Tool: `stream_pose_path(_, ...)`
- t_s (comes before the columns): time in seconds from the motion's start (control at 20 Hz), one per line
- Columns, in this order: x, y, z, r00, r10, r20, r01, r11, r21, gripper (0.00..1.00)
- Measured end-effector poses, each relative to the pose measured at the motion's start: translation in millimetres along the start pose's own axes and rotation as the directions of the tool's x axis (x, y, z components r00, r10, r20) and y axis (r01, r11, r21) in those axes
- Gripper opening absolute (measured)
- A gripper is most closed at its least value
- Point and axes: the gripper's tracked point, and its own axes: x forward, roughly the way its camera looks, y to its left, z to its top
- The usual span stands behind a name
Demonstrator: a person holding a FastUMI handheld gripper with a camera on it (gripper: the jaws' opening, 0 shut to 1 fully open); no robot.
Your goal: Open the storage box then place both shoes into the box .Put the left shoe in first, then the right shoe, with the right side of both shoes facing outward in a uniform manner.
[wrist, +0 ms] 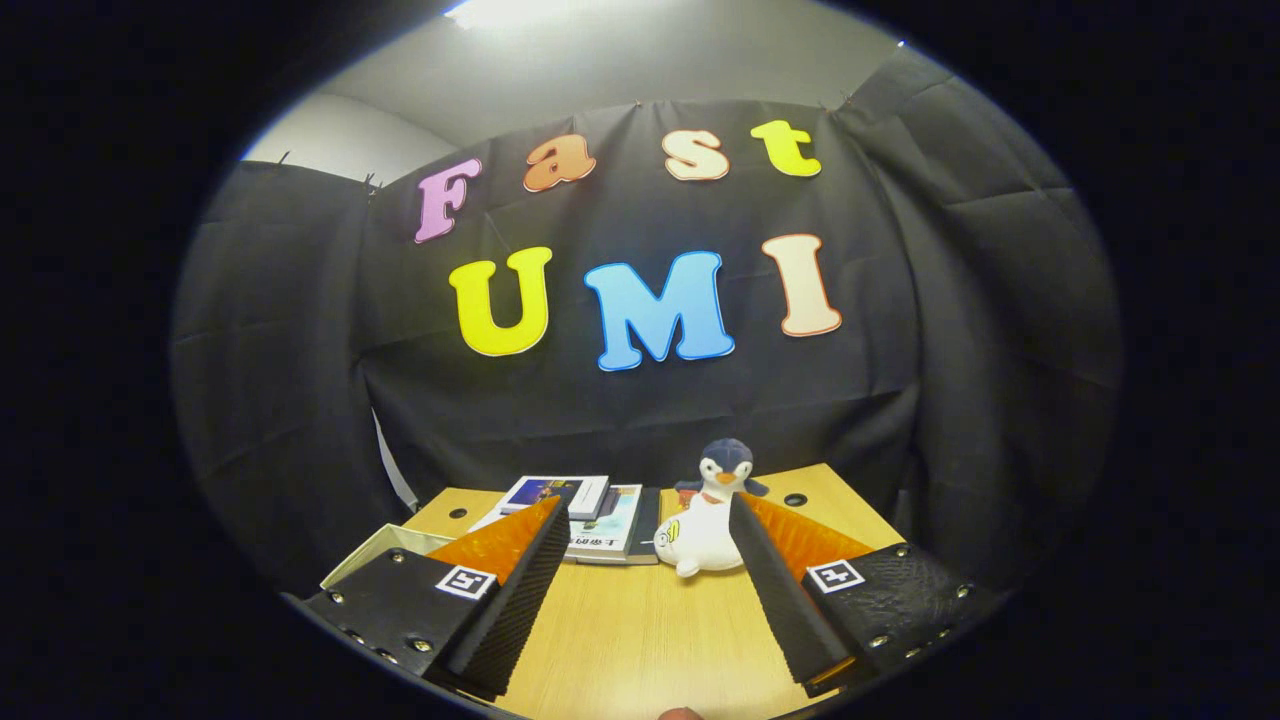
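Gripper (pixel 648 510): fingers standing wide apart, holding nothing, hovering over bare wooden table (pixel 640 630). Just ahead, near the right finger: white plush toy (pixel 697 540), penguin toy (pixel 724 470) sitting behind it. Books (pixel 590 515) lying beyond left finger. Pale storage box (pixel 375 553), only a corner peeking out behind the left finger.

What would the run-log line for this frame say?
gripper: open, empty | ahead: bare wooden table | beyond fingers: stacked books, plush penguin, white plush toy

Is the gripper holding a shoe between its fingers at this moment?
No, the gripper is open with only bare wooden table between its fingers, and the penguin toy stands beyond them.
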Motion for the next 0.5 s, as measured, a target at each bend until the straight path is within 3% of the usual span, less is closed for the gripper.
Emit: stream_pose_path(0.5, -7.8, -21.6, 1.4, 0.999, -0.033, 0.030, 0.033, 0.999, 0.005, 0.97)
